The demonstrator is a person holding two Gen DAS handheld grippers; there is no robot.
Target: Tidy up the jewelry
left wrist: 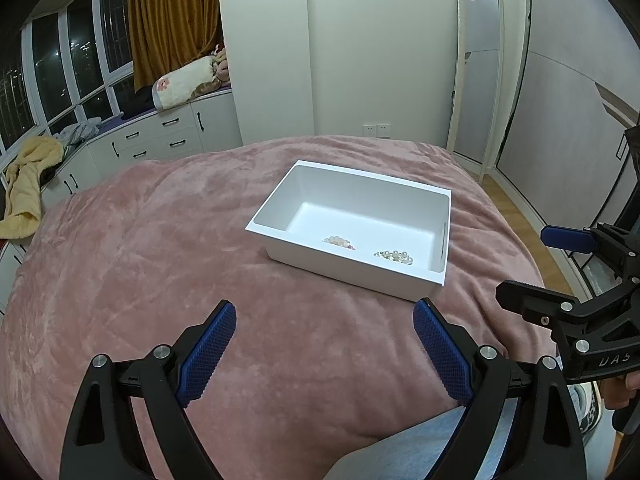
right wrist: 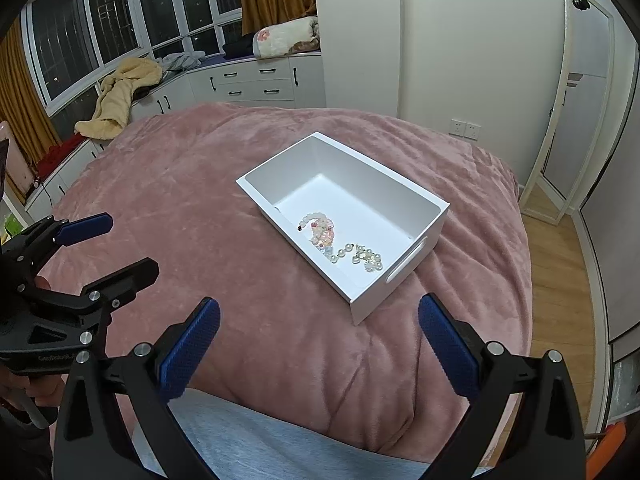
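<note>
White box (right wrist: 416, 216) lies long axis diagonal, handle end nearest right gripper (right wrist: 320, 320); both jaws spread.

Box (right wrist: 416, 216) sits on blanket (right wrist: 200, 184), centre of bed. Two bead bracelets (right wrist: 320, 230) (right wrist: 366, 258) lie side by side in it. Drawer cabinet (right wrist: 256, 80) behind.

The pink blanket (right wrist: 200, 184) lies bare on the left and near sides of the white box (right wrist: 400, 236), so a gripper could pass there freely. The box is open on top; its walls stand in the way of any sideways reach (a slot handle cuts the right end wall). Inside, a pink bead bracelet (right wrist: 320, 230) and a pearl bracelet (right wrist: 362, 258) crowd the near right corner, while the far floor is free.
</note>
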